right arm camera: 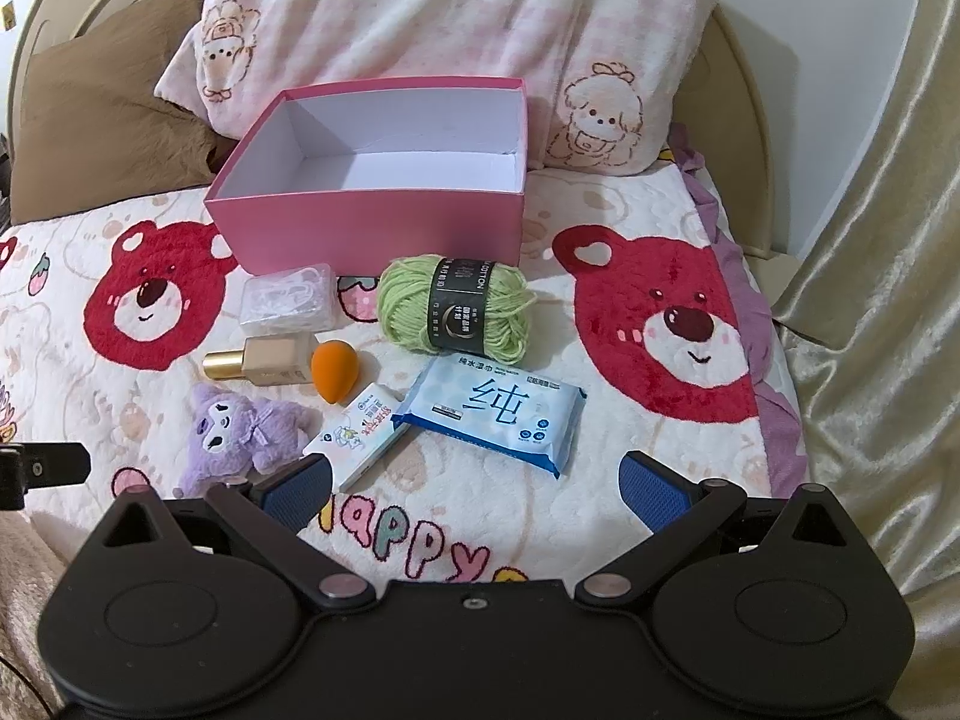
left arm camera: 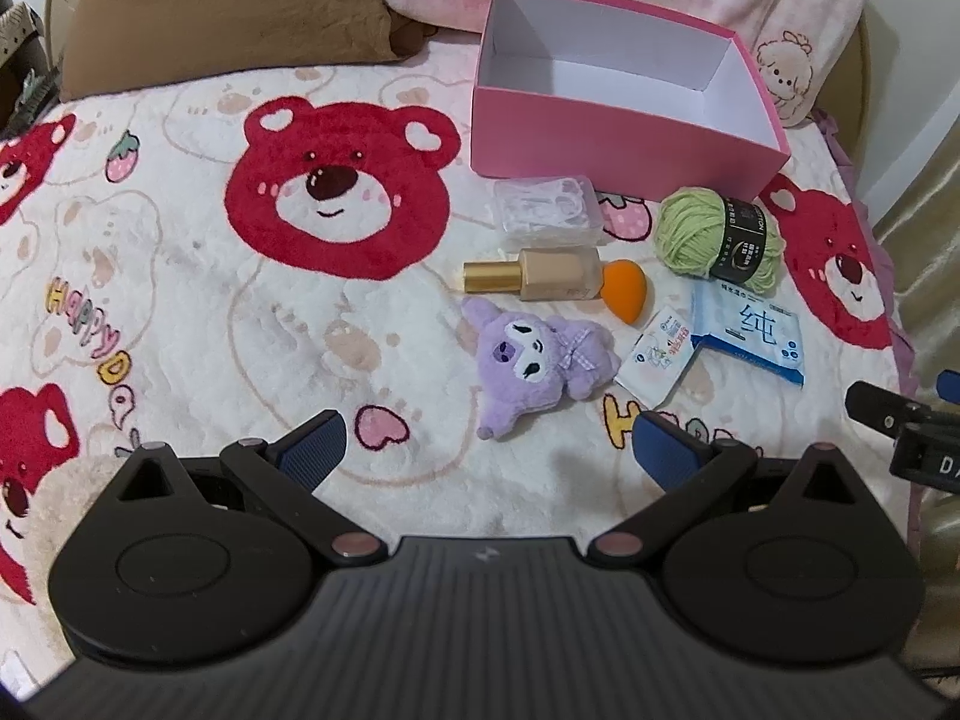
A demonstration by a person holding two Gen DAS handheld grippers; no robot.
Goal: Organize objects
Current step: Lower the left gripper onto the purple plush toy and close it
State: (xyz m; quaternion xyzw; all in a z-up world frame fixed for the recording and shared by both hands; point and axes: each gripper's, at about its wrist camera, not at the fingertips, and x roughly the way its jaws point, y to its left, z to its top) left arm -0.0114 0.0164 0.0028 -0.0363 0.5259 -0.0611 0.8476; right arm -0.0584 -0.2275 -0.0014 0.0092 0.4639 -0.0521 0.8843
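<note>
An empty pink box point(left arm camera: 606, 138) point(right arm camera: 360, 228) stands open on the bed. In front of it lie a clear plastic case point(left arm camera: 546, 207) point(right arm camera: 287, 299), a green yarn ball point(left arm camera: 717, 234) point(right arm camera: 456, 309), a gold bottle point(left arm camera: 534, 274) point(right arm camera: 264, 360), an orange sponge point(left arm camera: 624, 291) point(right arm camera: 333, 371), a purple plush point(left arm camera: 540, 360) point(right arm camera: 240, 435), a small white packet point(left arm camera: 657, 360) point(right arm camera: 360, 438) and a blue wipes pack point(left arm camera: 747, 333) point(right arm camera: 498, 414). My left gripper point(left arm camera: 489, 450) is open and empty, just short of the plush. My right gripper point(right arm camera: 477, 492) is open and empty, just short of the packet and wipes.
The bed is covered by a white blanket with red bears point(left arm camera: 336, 192) point(right arm camera: 666, 324). A pink patterned pillow point(right arm camera: 456, 30) and a brown pillow point(left arm camera: 222, 6) lie behind the box. A beige curtain point(right arm camera: 870, 300) hangs at the bed's right edge.
</note>
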